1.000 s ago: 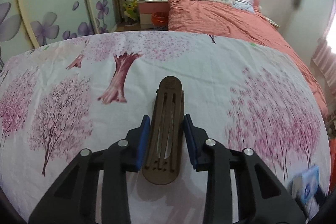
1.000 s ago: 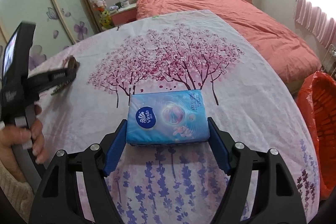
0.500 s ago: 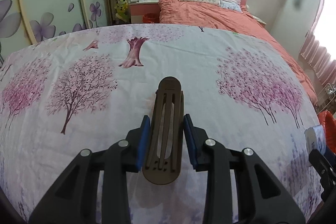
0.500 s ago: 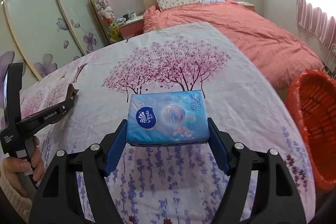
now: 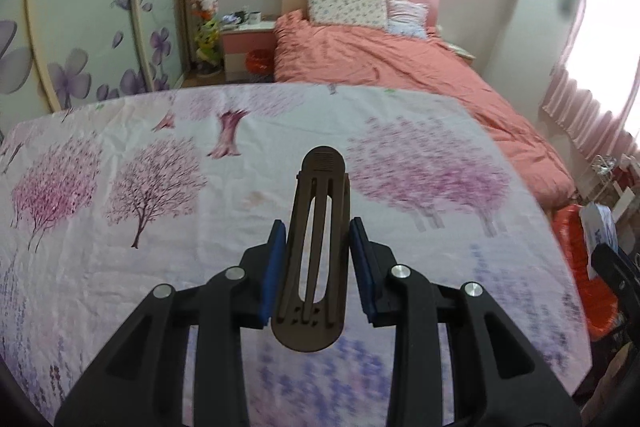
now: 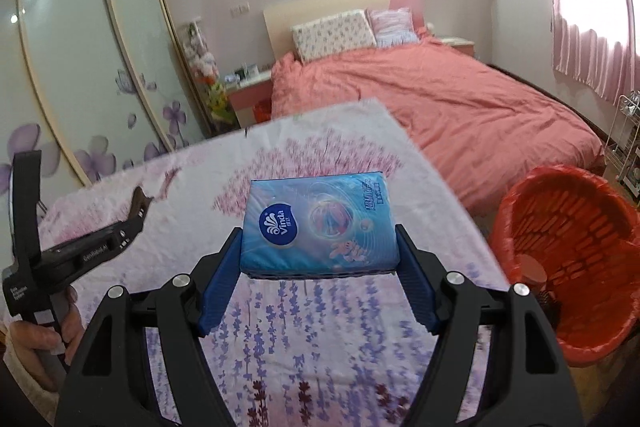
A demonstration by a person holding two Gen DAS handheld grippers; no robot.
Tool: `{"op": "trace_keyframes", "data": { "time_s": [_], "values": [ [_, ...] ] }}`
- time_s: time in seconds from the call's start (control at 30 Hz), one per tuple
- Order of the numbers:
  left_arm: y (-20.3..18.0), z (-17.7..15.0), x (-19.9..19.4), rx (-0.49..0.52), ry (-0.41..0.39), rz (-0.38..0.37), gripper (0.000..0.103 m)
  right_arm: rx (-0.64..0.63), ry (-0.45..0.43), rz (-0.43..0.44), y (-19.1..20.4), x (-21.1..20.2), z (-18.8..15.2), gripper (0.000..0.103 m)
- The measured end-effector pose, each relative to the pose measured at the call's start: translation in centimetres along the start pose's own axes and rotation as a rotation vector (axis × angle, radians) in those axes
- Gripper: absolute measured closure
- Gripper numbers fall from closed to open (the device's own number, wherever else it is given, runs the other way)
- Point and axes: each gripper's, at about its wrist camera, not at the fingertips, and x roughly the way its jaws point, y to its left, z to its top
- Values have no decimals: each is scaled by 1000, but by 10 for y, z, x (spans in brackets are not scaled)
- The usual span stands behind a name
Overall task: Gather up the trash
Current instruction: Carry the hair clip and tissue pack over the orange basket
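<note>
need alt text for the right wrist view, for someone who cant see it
The right gripper holds a blue Vinda tissue pack above a blossom-print bedsheet. A red-lined trash basket stands to its right, and the left gripper with a brown clip is at far left. A coral bed lies behind.

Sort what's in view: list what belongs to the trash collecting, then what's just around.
Job:
- brown hair clip, in left gripper
- blue tissue pack, in right gripper
- red bin

Around:
- floral cloth
- coral bed
- pillows
- nightstand
</note>
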Motion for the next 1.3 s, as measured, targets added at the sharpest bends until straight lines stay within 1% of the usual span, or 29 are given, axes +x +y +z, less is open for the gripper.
{"op": "trace_keyframes", "data": {
  "time_s": [0.17,0.3,0.47,0.53,0.8,1.0,1.17,1.3],
  "values": [
    [-39,3,-27,58,-23,-69,70,9,-59,-46,-20,-29,6,31],
    [-80,2,-45,116,-38,-134,70,22,-83,-88,-35,-43,9,31],
    [-124,-2,-56,175,-42,-198,70,58,-101,-136,-62,-55,9,31],
    [-146,-5,-59,198,-39,-229,70,79,-108,-158,-78,-62,7,31],
    [-225,-20,-54,279,-12,-332,70,182,-126,-231,-136,-78,7,31],
    [-285,-32,-41,334,15,-410,70,243,-126,-275,-169,-77,6,31],
    [-326,-40,-28,385,34,-448,70,294,-113,-302,-196,-72,1,31],
    [-351,-46,-16,411,55,-468,70,332,-104,-303,-211,-68,0,31]
  ]
}}
